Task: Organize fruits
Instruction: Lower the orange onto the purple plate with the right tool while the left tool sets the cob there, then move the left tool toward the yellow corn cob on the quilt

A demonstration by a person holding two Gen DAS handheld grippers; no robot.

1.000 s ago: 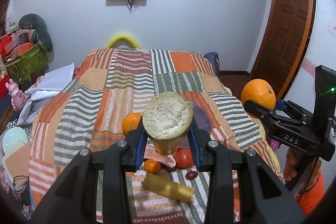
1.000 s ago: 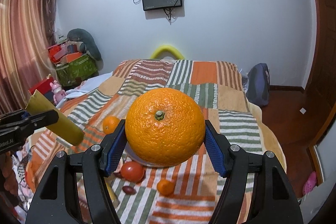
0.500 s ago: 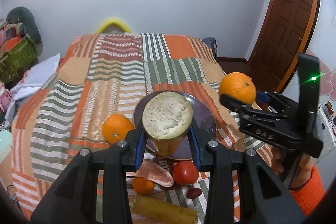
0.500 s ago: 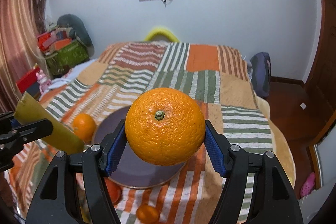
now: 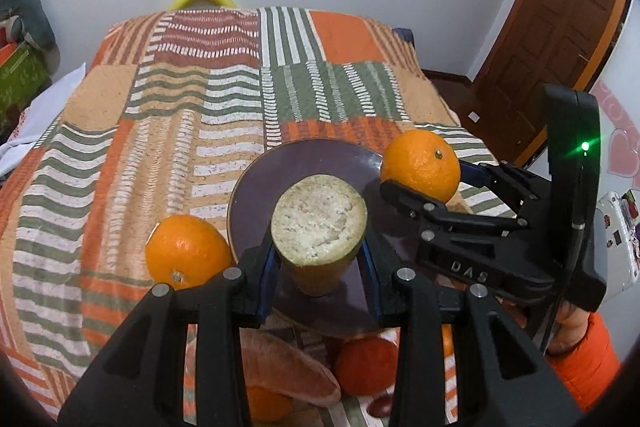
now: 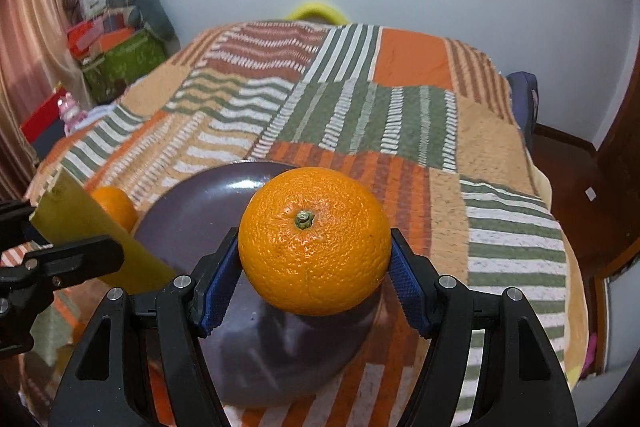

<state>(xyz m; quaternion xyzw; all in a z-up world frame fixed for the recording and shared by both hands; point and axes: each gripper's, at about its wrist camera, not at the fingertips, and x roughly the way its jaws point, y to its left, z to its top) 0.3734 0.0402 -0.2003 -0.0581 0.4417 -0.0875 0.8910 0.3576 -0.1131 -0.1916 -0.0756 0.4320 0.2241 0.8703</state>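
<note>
pebbly round orange (image 6: 314, 241), glossy dk plate (image 6: 192, 203)

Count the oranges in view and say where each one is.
3, maybe more hidden: one orange in the right gripper, a second orange on the blanket left of the plate, a small orange behind the left gripper.

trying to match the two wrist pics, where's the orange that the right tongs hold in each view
Left wrist view: the held orange is at right of centre, at the dark plate's far right edge, clamped in the right tongs.
Right wrist view: it fills the centre, just above the tongs' blue pads.
Shared landmark: the dark plate, and the loose orange beside it on the striped bedspread.
</note>
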